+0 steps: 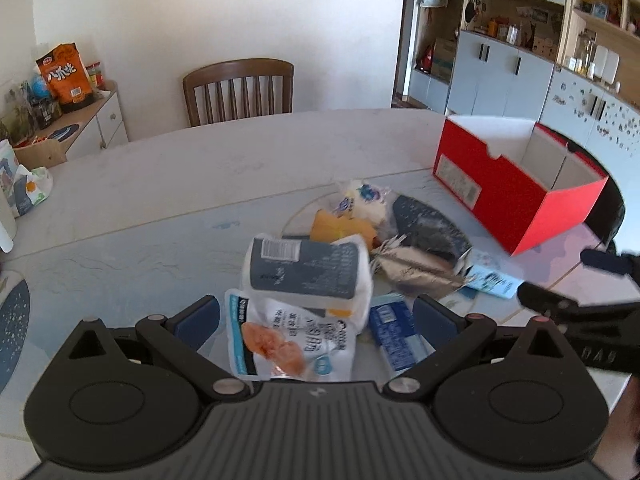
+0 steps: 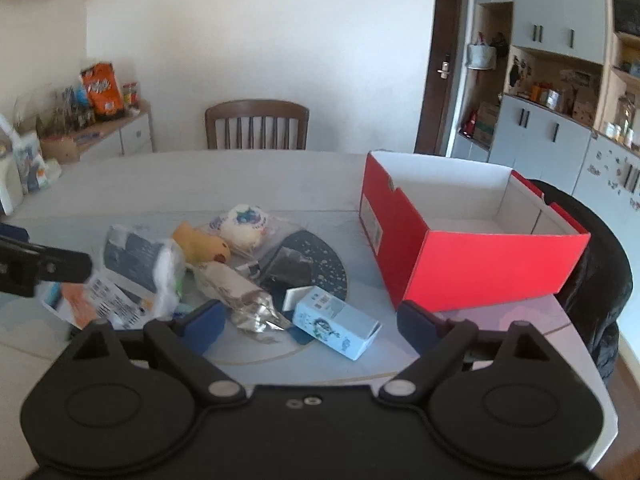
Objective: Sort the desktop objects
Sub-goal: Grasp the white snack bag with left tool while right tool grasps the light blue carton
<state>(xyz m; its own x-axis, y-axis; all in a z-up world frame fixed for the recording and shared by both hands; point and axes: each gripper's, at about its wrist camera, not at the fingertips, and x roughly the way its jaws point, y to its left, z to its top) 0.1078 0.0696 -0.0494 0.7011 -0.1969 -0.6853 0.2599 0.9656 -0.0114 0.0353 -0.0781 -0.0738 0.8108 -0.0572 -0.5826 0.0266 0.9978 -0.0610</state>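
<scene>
A pile of objects lies mid-table: a grey-and-white tissue pack (image 1: pixel 306 274) (image 2: pixel 134 258), a white snack pouch with orange print (image 1: pixel 288 340), a yellow toy (image 2: pixel 202 246), a round white bun packet (image 2: pixel 244 222), a silver foil packet (image 2: pixel 244 294), a dark sachet (image 2: pixel 290 268) and a light blue carton (image 2: pixel 334 322). An open red box (image 2: pixel 472 236) (image 1: pixel 516 184) stands empty at the right. My left gripper (image 1: pixel 316 318) is open above the snack pouch. My right gripper (image 2: pixel 310 322) is open, hovering over the carton and foil packet.
A wooden chair (image 2: pixel 256 124) stands behind the oval table (image 2: pixel 280 176). A dark chair back (image 2: pixel 592 264) sits at the right edge behind the box. A side cabinet with snack bags (image 2: pixel 102 90) is at the far left, storage cupboards at the right.
</scene>
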